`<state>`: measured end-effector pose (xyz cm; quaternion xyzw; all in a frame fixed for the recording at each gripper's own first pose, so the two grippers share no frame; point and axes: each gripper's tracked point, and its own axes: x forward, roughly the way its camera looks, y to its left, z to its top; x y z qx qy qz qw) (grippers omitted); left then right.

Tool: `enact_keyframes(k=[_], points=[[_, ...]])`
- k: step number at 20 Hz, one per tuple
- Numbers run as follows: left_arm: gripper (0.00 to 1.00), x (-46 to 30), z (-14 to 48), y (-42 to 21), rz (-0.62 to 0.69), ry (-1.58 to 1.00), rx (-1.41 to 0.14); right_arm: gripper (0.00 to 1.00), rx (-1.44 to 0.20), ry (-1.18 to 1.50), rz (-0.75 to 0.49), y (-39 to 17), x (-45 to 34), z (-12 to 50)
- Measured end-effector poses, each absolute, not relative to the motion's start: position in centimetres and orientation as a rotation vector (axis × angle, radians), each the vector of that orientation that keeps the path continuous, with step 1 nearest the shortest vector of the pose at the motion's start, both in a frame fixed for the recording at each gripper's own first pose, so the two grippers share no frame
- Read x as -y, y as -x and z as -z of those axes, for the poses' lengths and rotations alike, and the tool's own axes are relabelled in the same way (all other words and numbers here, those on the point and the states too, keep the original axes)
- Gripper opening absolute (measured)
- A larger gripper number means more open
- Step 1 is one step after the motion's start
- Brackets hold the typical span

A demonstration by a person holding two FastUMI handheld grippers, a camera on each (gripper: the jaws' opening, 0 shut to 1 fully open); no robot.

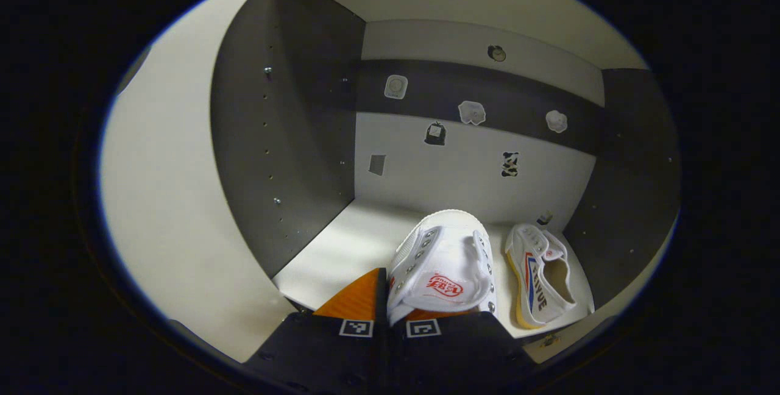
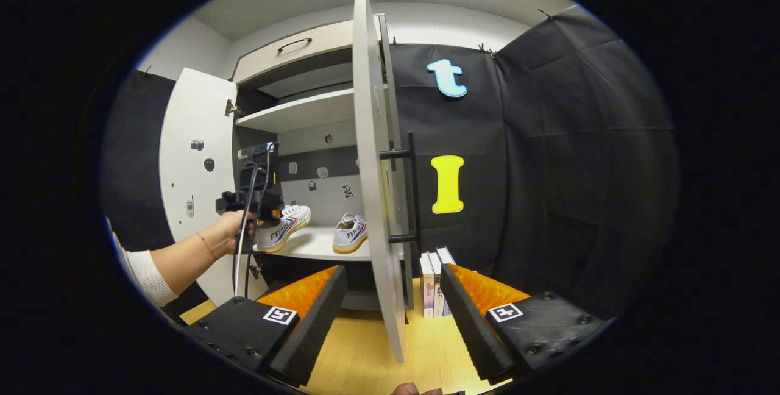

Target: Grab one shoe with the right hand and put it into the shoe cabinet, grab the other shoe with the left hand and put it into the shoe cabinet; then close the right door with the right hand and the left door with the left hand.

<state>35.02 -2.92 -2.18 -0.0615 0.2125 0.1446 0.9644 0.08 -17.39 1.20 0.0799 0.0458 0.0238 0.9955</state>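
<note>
White cabinet (image 2: 304, 53): stands open against the booth wall, with grey inner sides and a pale shelf across the upper part.
Right door (image 2: 373, 188): swung out edge-on toward the right gripper view, a dark bar handle (image 2: 413, 188) on its outer face; it stands between the two fingers of the right claw, touching neither.
Left door (image 2: 192, 169): swung wide open to the left, a few small fittings on its inner face.
Cabinet floor (image 1: 347, 242): pale board carrying the far shoe near its right end.
Counter (image 2: 365, 358): light wood, below the cabinet front.
Left claw (image 1: 390, 316): closed on the heel end of a white shoe, held inside the cabinet opening; in the right gripper view it shows farther off (image 2: 256, 203), gripped by a hand (image 2: 228, 230) with a white sleeve.
Right claw (image 2: 393, 297): wide open, holding nothing, hovering above the counter in front of the right door's edge.
Held shoe (image 1: 442, 267): white canvas with a red mark on the tongue, toe pointing to the back wall; whether its sole rests on the cabinet floor I cannot tell.
Other shoe (image 1: 539, 273): white with red and blue stripes and a yellowish sole, lying on the cabinet floor just beside the held shoe, near the right inner wall.
Books (image 2: 434, 282): standing upright on the counter, right of the right door.
</note>
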Motion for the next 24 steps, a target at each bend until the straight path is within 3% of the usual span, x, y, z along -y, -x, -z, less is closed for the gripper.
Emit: enact_keyframes(k=[6,16,24], points=[[0.05,1.8,4.8,-41.9,-0.351,0.114,-0.504,0.98,-0.083,-0.123,-0.010,-0.1,20.7,-1.0],[0.07,1.3,8.1,-45.9,-0.389,0.029,-0.586,0.98,-0.090,-0.151,0.108,0.3,26.1,-0.6],[0.28,3.7,6.5,-43.1,-0.268,0.080,-0.551,0.98,-0.081,-0.180,0.096,1.1,25.4,-0.9]])
